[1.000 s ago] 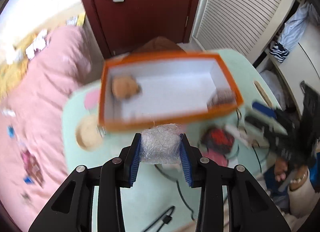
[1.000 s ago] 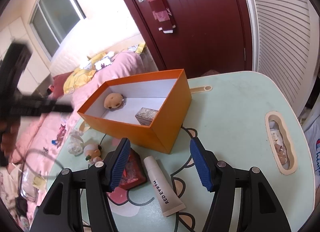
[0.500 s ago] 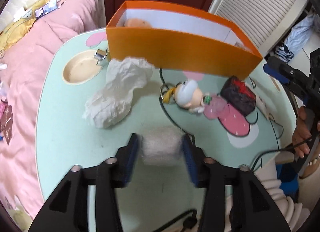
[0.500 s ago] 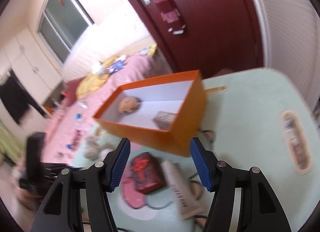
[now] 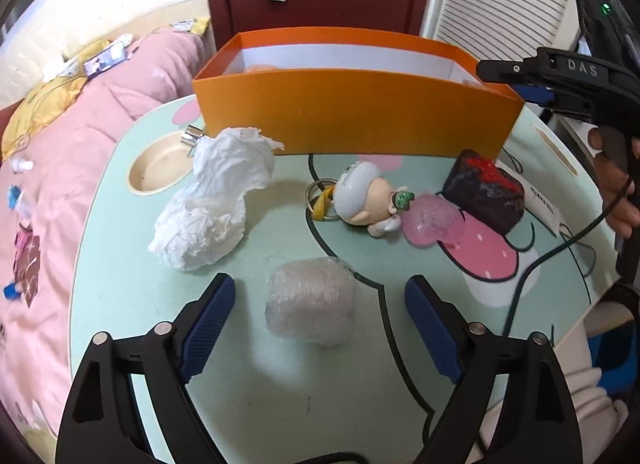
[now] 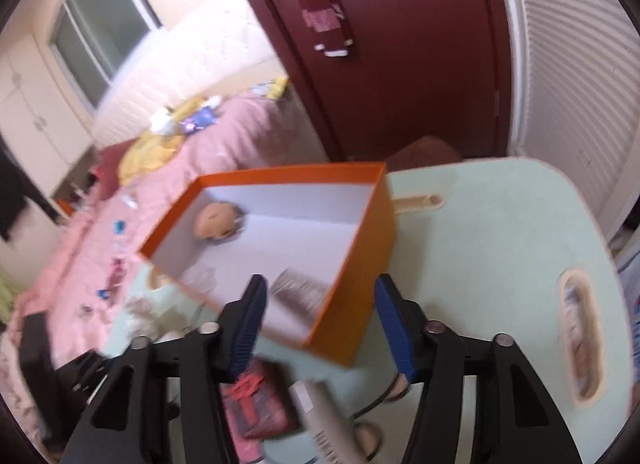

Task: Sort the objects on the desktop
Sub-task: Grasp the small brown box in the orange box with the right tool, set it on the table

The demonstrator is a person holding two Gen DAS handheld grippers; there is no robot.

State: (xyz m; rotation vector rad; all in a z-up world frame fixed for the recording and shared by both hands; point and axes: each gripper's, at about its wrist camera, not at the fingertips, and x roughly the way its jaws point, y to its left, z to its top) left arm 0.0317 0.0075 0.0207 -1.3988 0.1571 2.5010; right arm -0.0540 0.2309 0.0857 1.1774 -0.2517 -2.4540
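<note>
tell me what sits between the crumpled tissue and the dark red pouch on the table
In the left wrist view, a small doll figure keychain with a pink blob beside it lies between the crumpled tissue and the dark red pouch.

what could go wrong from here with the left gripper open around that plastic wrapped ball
The wrapped ball sits loose on the table between the open left gripper pads; being rounded, it could roll if one pad touches first. The crumpled tissue lies close by and could get nudged. A black cable crosses the table's right side and could snag. The right gripper, open above the orange box corner, could bump it.
</note>
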